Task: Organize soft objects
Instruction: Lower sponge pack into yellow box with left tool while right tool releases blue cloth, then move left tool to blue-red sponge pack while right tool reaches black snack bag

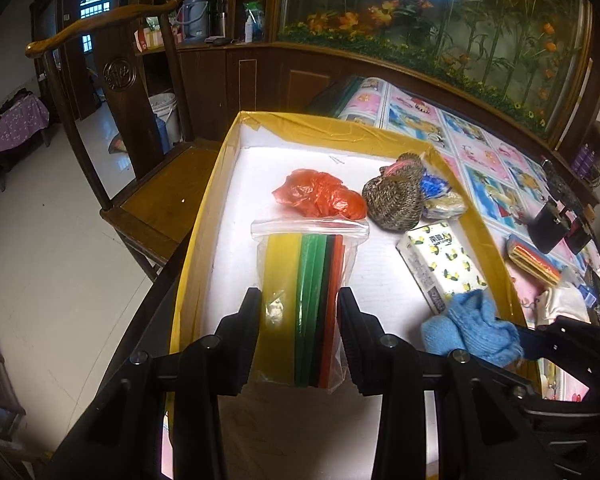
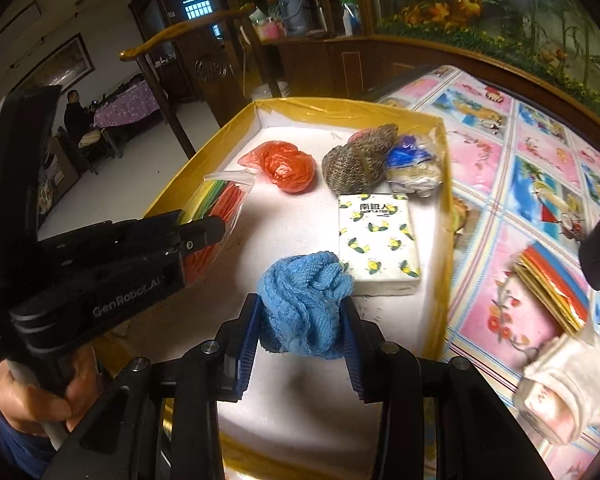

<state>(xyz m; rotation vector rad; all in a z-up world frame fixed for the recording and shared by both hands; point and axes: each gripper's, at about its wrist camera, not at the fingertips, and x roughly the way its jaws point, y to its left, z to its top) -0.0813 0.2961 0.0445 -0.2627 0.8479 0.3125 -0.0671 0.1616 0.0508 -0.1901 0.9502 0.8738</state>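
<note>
Left gripper [image 1: 300, 312] clamps a clear zip bag of yellow, green and red sheets [image 1: 304, 280] over the white-floored, yellow-rimmed box [image 1: 228, 152]; right gripper [image 2: 300, 320] grips a crumpled blue knit cloth [image 2: 304, 300] beside the lemon-print tissue pack [image 2: 376, 240]

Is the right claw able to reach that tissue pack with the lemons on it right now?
Probably not yet. The right claw is shut on the blue cloth, which fills its jaws and sits between it and the tissue pack. It would need to drop the cloth first.
</note>
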